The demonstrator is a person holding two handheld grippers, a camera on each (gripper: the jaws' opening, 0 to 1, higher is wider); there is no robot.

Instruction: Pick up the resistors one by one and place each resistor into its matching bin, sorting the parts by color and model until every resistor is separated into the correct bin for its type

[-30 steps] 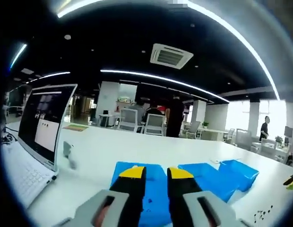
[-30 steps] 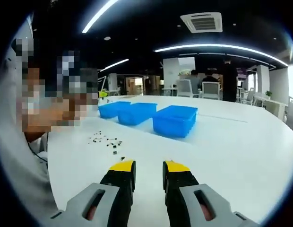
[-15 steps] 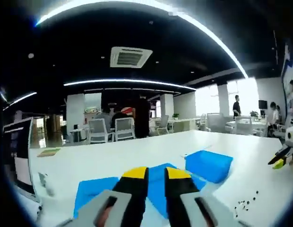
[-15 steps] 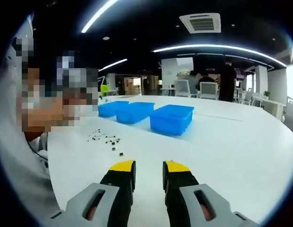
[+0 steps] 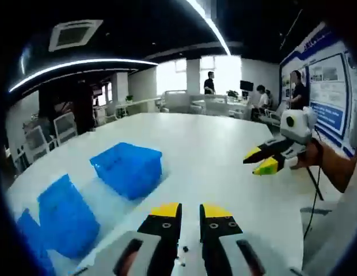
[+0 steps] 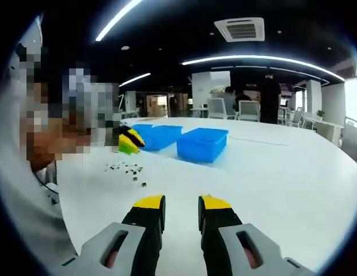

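Several tiny dark resistors (image 6: 126, 168) lie scattered on the white table (image 6: 270, 172), left of and beyond my right gripper (image 6: 182, 204), which hovers open with nothing between its jaws. Three blue bins stand in a row behind them: the nearest (image 6: 202, 144), a middle one (image 6: 161, 136) and a far one (image 6: 141, 129). My left gripper (image 5: 190, 211) is open and holds nothing, low over the table, with a few resistors (image 5: 182, 253) just under its tips. Its yellow tip (image 6: 129, 141) pokes in beside the bins. The bins (image 5: 129, 167) (image 5: 63, 215) sit to its left.
A hand (image 5: 331, 169) holds the right gripper (image 5: 266, 160) at the right of the left gripper view. Office chairs (image 6: 247, 109) and standing people (image 5: 208, 83) are far behind the table. A wall poster (image 5: 325, 86) hangs at the right.
The left gripper view has swung right: the laptop has left the picture and the right gripper has come in. The left gripper's yellow tip has entered the right gripper view by the bins.
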